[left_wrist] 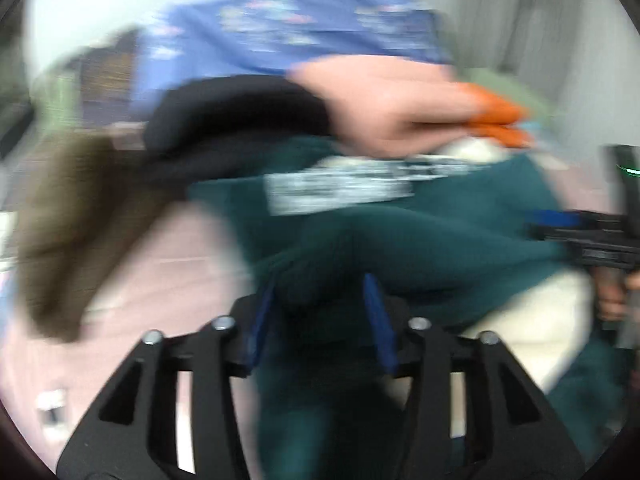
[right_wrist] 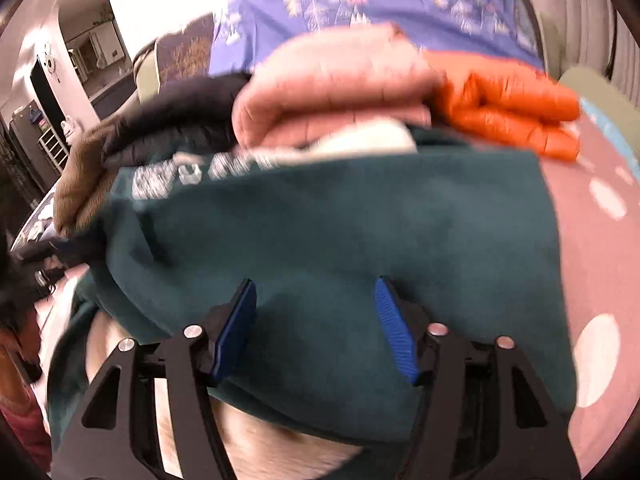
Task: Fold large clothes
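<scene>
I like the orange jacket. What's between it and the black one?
The pink jacket lies between the orange jacket and the black jacket; the right wrist view shows it best.

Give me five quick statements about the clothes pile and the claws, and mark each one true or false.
1. The dark green sweatshirt has pale lettering on it. True.
2. An orange puffy jacket lies behind the sweatshirt. True.
3. The right claw is clamped shut on a red towel. False: its jaws stand apart over the green sweatshirt.
4. The pink folded garment lies beside the orange jacket. True.
5. The bedsheet at the back is plain white. False: it is blue with a printed pattern.
</scene>
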